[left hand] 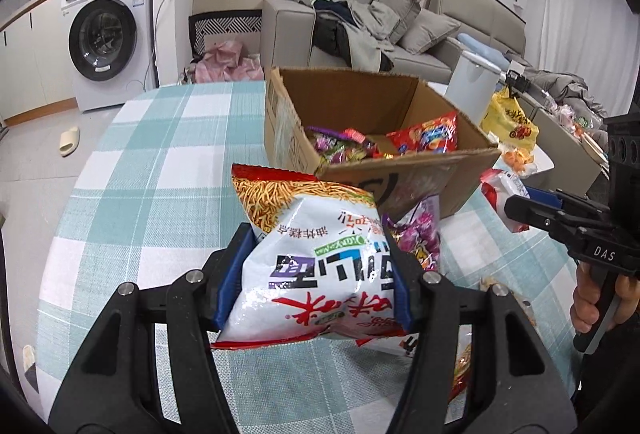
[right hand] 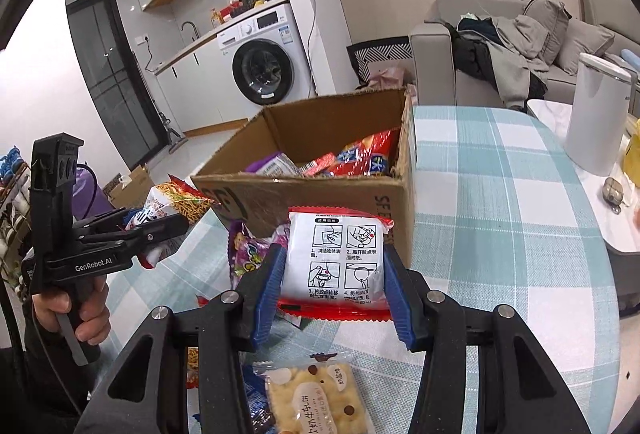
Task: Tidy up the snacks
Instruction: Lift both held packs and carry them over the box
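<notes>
My left gripper [left hand: 316,270] is shut on a white and red noodle-snack bag [left hand: 316,254] and holds it above the checked table, in front of the open cardboard box [left hand: 408,178]. The box holds several colourful snack packs [left hand: 428,136]. My right gripper [right hand: 332,274] is shut on a small white packet with a red edge [right hand: 334,260], held just before the box's near wall [right hand: 304,198]. The left gripper with its bag also shows in the right wrist view [right hand: 160,230]. The right gripper shows in the left wrist view [left hand: 520,210].
A purple candy bag [right hand: 250,250] lies against the box front. A cracker pack [right hand: 316,398] lies on the table [right hand: 500,234] under my right gripper. A white bin [right hand: 598,110] stands at the right. A sofa and washing machine lie beyond the table.
</notes>
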